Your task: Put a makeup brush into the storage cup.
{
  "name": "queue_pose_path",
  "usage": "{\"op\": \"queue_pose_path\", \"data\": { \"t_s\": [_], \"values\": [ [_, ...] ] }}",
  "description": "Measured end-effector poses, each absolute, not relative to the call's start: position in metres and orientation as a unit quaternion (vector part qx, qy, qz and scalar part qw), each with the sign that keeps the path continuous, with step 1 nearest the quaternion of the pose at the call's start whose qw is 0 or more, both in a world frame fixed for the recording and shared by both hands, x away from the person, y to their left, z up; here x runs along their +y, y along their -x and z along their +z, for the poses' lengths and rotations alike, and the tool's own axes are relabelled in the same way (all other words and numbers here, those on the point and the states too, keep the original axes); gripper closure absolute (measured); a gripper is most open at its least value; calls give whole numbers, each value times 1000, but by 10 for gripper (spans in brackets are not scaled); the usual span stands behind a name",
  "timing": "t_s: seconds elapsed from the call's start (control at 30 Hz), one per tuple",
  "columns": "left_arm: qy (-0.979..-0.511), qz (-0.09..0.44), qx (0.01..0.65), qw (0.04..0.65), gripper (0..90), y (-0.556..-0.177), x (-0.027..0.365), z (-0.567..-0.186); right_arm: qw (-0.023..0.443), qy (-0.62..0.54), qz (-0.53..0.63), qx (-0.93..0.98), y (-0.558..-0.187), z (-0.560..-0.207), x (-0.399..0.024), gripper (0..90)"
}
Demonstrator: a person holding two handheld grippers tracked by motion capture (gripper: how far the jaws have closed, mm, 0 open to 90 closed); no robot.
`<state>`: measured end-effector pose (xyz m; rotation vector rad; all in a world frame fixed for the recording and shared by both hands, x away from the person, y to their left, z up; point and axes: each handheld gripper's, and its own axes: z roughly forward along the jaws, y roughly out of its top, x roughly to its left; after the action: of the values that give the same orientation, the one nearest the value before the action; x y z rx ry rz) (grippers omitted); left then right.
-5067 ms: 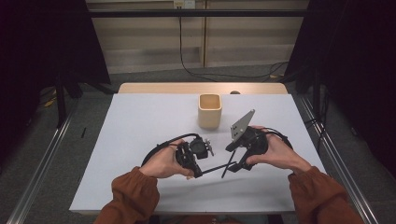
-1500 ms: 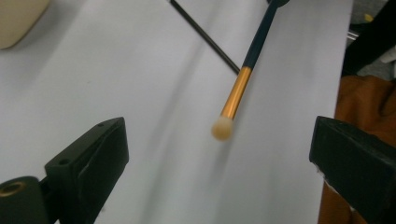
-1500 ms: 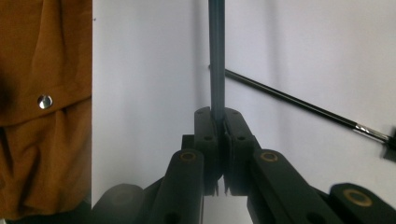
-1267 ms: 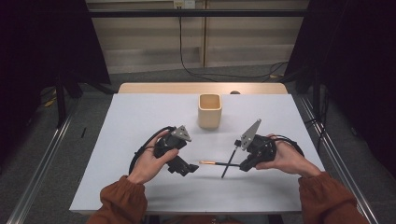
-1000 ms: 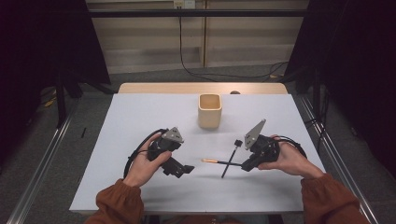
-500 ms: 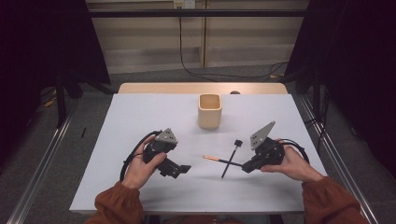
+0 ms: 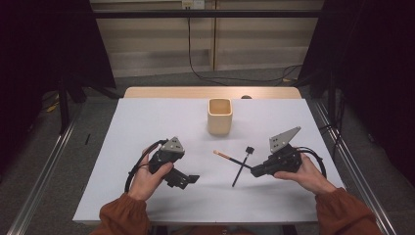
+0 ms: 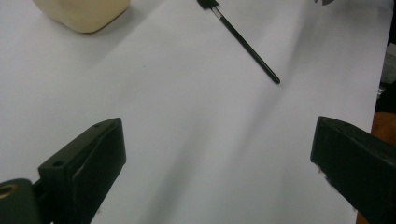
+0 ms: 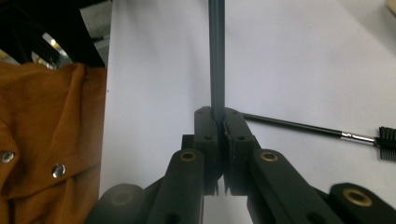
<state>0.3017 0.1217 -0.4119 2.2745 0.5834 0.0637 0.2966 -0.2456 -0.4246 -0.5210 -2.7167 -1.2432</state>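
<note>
Both hands drew apart; beige cup [image 7: 219, 116] stands upright, contents unseen.

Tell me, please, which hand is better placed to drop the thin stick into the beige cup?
Right: the right tool is shut on the thin stick, with the beige cup not far beyond. The left tool is open and empty.

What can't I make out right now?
- Right gripper view: the top edge cuts off the far end of the stick held by the right hand-held gripper.
- Left gripper view: the top edge cuts off most of the cup.
- High view: the stick's pink tip is too small to identify.
</note>
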Motion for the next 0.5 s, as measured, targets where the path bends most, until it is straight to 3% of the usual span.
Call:
{"op": "queue_pose_path", "data": {
  "t_s": [0.5],
  "values": [
    [-891,28,229,392,34,-300,123,-415,39,159,-491,-856,-291,-426,-247,860]
  ]
}}
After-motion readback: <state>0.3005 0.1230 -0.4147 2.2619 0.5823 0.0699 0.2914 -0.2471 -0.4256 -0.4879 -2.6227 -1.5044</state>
